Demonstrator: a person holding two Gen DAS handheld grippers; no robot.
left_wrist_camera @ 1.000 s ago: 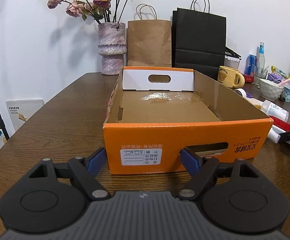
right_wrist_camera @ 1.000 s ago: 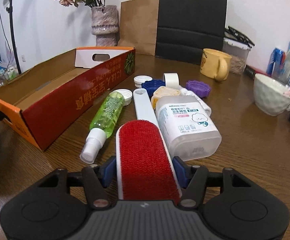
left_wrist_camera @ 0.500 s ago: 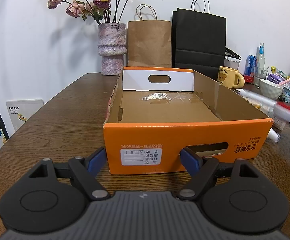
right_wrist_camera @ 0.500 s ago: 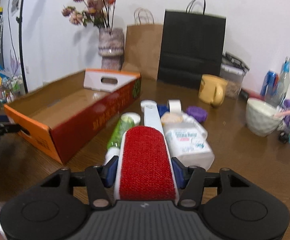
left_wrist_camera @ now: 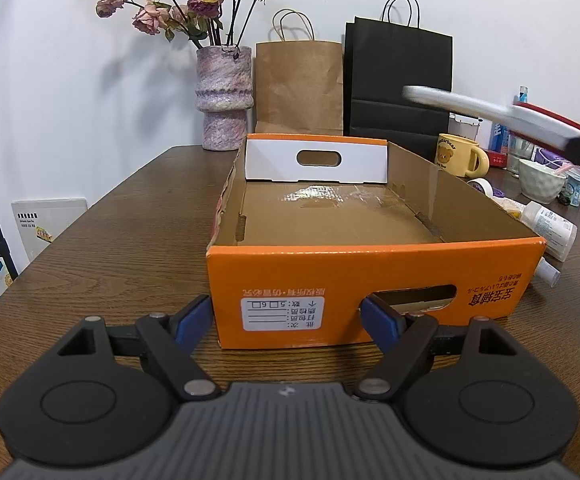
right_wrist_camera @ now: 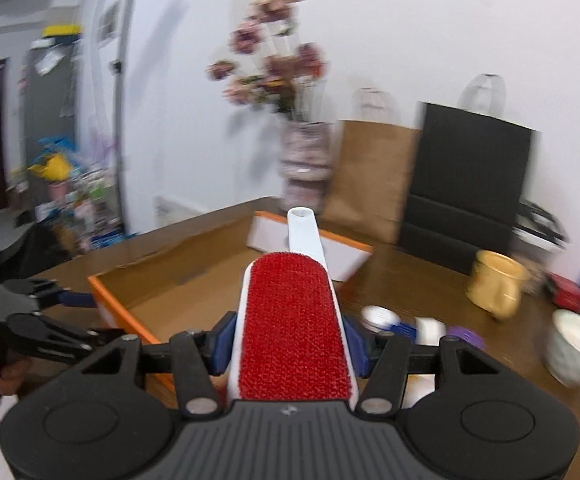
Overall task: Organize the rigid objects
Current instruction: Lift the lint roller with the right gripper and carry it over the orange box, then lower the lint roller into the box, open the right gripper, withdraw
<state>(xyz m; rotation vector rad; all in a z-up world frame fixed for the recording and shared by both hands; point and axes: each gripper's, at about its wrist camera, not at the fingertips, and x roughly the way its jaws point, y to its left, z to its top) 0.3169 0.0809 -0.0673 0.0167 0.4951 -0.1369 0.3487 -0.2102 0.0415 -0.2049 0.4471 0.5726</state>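
So the red lint brush (right_wrist_camera: 294, 320), clamped in the right gripper (right_wrist_camera: 290, 338), had been lifted off the table and swung over the orange box (left_wrist_camera: 369, 280); left gripper (left_wrist_camera: 288, 316) was held wide, empty; only 1 drop was probably left.

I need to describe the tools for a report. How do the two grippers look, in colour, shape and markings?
Both look alike. The left gripper and the right gripper each have a dark grey ribbed body with a small pale logo, two round black discs at the sides, black linkage bars with silver pivot pins, and blue fingers. No cables or sleeves are visible.
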